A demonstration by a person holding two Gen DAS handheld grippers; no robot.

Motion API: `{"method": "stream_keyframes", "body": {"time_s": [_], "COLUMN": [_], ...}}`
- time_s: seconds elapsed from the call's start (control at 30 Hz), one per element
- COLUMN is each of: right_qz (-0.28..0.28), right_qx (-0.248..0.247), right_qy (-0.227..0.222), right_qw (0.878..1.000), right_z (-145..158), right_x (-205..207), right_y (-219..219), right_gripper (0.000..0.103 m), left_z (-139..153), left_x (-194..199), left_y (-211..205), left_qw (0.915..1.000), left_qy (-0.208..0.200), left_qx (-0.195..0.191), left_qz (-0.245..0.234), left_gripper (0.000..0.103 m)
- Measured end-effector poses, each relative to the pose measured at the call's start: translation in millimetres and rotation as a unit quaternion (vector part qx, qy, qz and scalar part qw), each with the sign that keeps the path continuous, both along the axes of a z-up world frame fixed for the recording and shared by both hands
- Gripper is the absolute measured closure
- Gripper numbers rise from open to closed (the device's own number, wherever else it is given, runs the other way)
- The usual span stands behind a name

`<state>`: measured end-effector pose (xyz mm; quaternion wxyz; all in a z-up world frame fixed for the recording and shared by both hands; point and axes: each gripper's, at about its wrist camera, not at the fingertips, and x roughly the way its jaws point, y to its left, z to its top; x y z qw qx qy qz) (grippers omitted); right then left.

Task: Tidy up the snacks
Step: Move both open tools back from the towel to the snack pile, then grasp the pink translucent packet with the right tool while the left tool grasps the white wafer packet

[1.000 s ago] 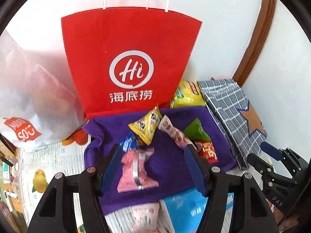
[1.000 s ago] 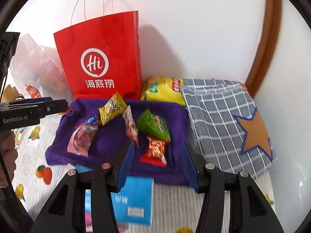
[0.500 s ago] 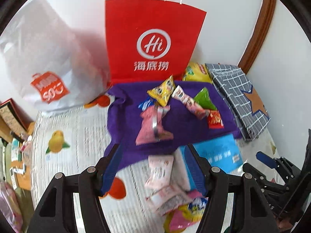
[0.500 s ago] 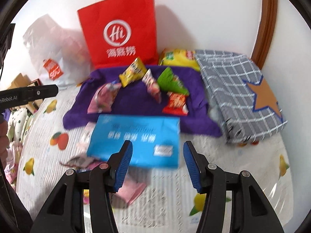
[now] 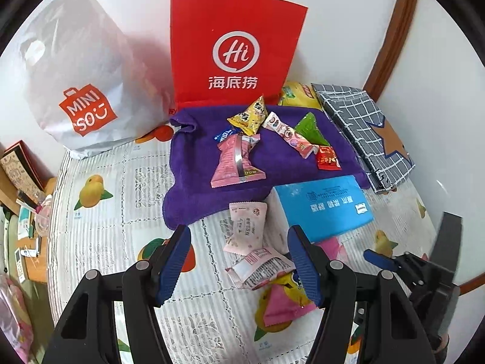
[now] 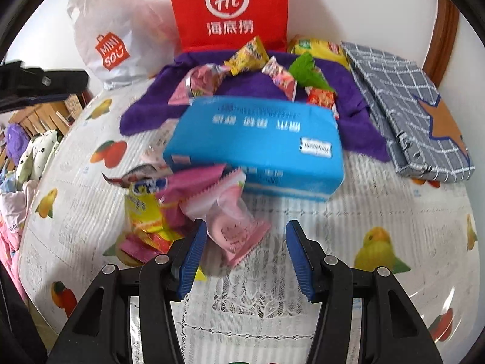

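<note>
Snacks (image 6: 230,227) crowd against a blue box (image 6: 257,145) before the right gripper's (image 6: 244,256) spread, empty jaws.

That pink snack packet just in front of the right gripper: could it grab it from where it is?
Probably yes. The right gripper is open, and the pink packet lies just ahead of its fingertips with nothing on top.
</note>
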<state>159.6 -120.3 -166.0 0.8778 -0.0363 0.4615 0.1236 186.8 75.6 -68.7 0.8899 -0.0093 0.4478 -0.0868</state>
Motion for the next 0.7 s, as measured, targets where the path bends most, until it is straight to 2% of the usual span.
{"method": "stream_keyframes", "body": {"time_s": [0.27,0.63,0.67,0.7], "right_qz": [0.010,0.030,0.033,0.035], "right_qx": [-0.002,-0.003,-0.002,0.000], "right_qy": [0.014,0.014,0.014,0.014], "right_qw": [1.000,0.999,0.999,0.999], "right_z": [-14,-27,-29,-30], "right_x": [8,20,20,20], "right_y": [7,18,19,18], "right_gripper": [0.049,0.046,0.050,0.062], "left_z": [-2,-17,-18,-20], "left_x": [-4,-7,-7,-8], "left_y": [-7,13,15,17], "left_qw": [0.9999,0.9997,0.9996,0.9995], "left_qy": [0.001,0.020,0.022,0.024], "left_qx": [0.001,0.000,0.001,0.000], "left_qz": [-0.010,0.015,0.018,0.021], "left_gripper": [0.039,0.039,0.039,0.039]}}
